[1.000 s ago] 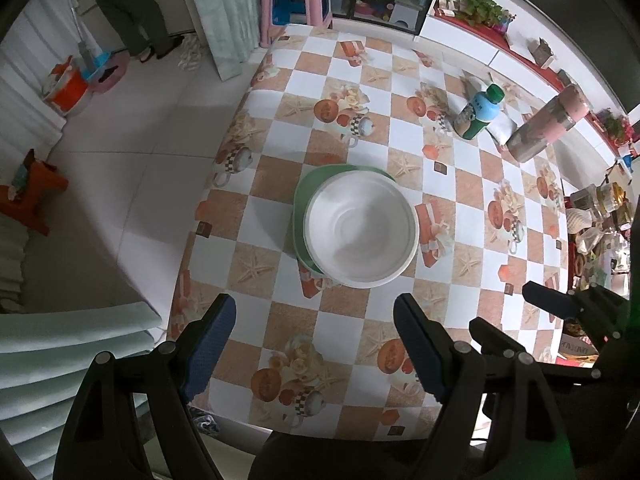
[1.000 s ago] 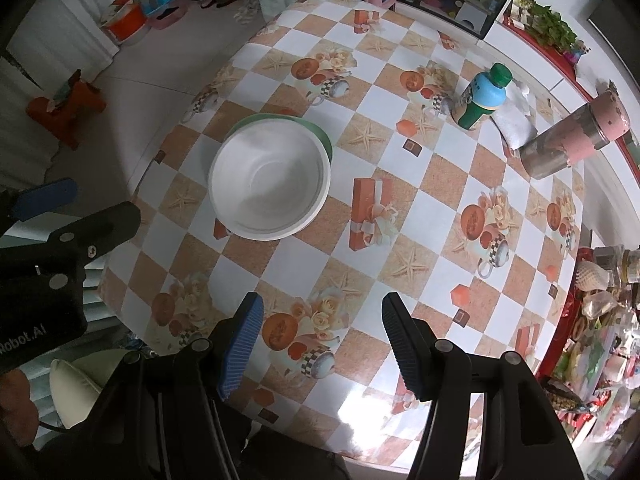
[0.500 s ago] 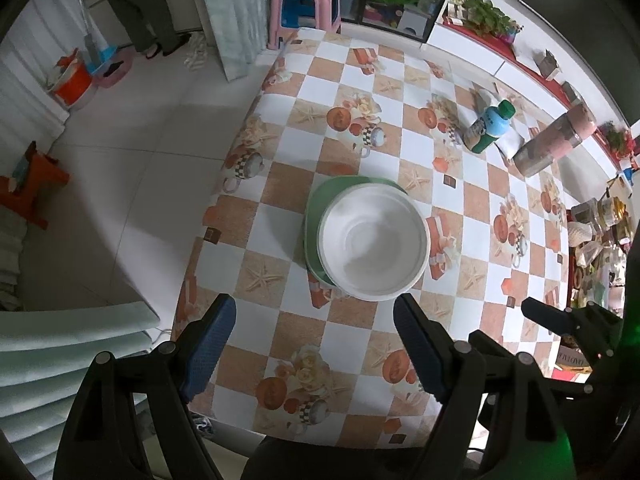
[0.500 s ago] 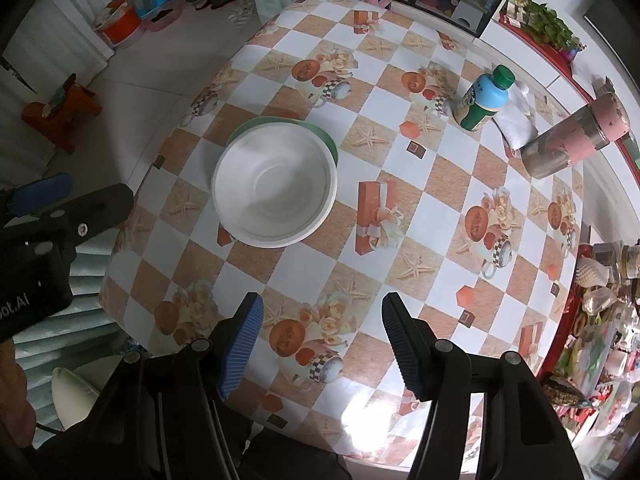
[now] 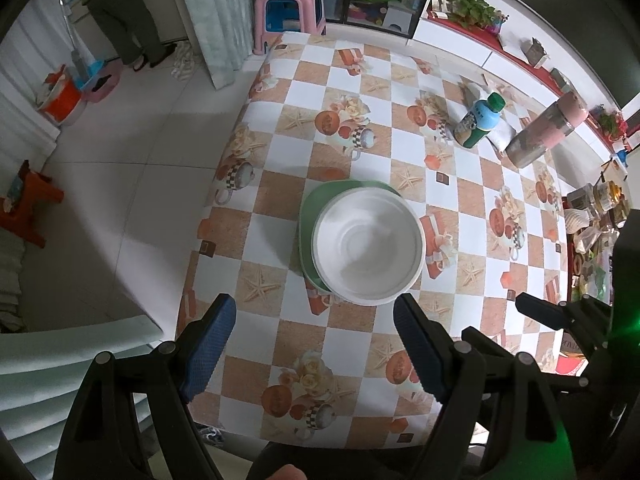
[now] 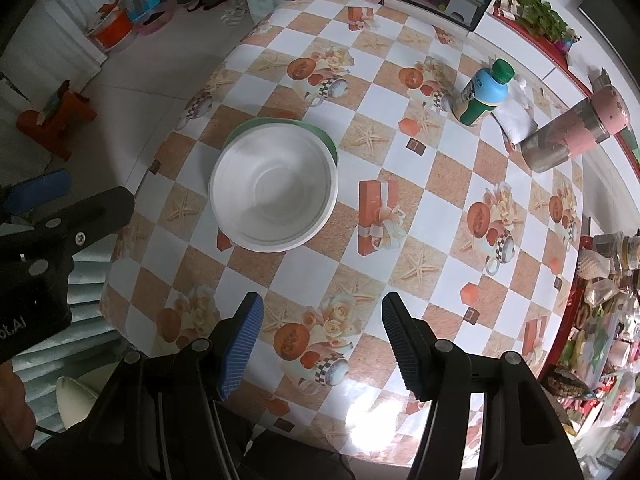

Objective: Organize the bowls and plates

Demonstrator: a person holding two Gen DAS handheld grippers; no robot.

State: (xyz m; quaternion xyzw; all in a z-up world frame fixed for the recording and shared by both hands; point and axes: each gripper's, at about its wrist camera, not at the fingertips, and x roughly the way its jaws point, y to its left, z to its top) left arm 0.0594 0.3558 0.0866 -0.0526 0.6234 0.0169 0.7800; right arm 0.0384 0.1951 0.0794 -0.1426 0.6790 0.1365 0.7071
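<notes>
Two dishes stacked: round white bowl sits on green plate on checkered desk. Left tool and right tool both gape, empty; stacking appears done, nothing further visible.

I see a table ahead with a bowl sitting on a plate near its middle. The plate sticks out from under the bowl on the far and left sides. To the far right of that stack stands a bottle, with a folded cloth just behind it and a flask further right, close to the table's right edge. Beyond the far end of the table is a stool. Off the left edge lies open floor, with a person standing at its far side.
</notes>
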